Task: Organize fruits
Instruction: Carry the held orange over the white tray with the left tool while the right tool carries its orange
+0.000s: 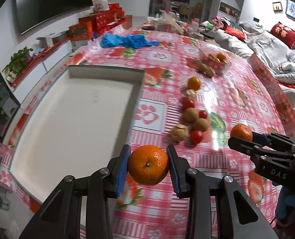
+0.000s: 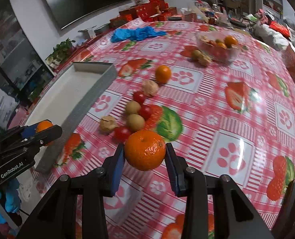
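Note:
My left gripper is shut on a mandarin, held above the table just right of the white tray's near corner. My right gripper is shut on a second mandarin above the tablecloth. Each gripper shows in the other's view: the right one and the left one, each with its mandarin. Loose fruit lies between them: a mandarin, cherry tomatoes, brown longans and walnuts.
A clear bowl with fruit stands at the far right of the table, more pieces beside it. A blue cloth lies at the back. Red boxes stand beyond the table's far edge. The tray has raised grey walls.

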Motion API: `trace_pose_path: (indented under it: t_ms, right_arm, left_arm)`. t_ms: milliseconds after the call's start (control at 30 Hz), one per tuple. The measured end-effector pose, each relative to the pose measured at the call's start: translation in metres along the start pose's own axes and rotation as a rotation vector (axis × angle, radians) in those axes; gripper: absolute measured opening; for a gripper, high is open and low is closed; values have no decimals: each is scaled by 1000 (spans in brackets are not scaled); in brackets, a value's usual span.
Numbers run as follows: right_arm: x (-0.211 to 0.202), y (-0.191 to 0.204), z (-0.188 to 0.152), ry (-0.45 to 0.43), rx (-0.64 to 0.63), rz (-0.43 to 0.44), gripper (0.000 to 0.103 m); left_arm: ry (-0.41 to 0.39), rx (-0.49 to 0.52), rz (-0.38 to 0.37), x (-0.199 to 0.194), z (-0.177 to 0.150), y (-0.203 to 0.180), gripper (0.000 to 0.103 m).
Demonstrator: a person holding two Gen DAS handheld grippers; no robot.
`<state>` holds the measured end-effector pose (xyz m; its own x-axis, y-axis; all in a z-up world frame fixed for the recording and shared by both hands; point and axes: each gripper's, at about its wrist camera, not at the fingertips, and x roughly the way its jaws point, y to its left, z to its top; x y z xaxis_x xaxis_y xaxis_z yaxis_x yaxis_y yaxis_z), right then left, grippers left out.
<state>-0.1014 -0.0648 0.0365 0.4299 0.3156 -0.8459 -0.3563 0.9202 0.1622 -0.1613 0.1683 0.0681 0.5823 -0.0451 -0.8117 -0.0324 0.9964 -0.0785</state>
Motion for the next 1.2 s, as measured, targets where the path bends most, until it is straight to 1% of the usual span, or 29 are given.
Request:
trace_pose_path:
  t_ms: [267,400,467,633,967,1200]
  right_arm:
    - [7,44,18,7,-81,18,43]
    - [11,68,27,12,-126,31,43]
    - [13,77,30,16,-141,40,43]
    - [23,103,40,32,-174,71,43]
    - [47,157,50,76,-250,129,43]
    - [64,171,45,114,-277,138,43]
  left_arm:
    - [-36,-33,60,-10,3,35,38]
    - [-41,-35,122,-7,2,52,38]
    - [-38,-37,142,-5,1,60,38]
    - [-26,-67,173,1,-1,81,38]
    - [-19,-102,236,10,-7,109,38]
    - [-6,-122,244,14,-12,119,38]
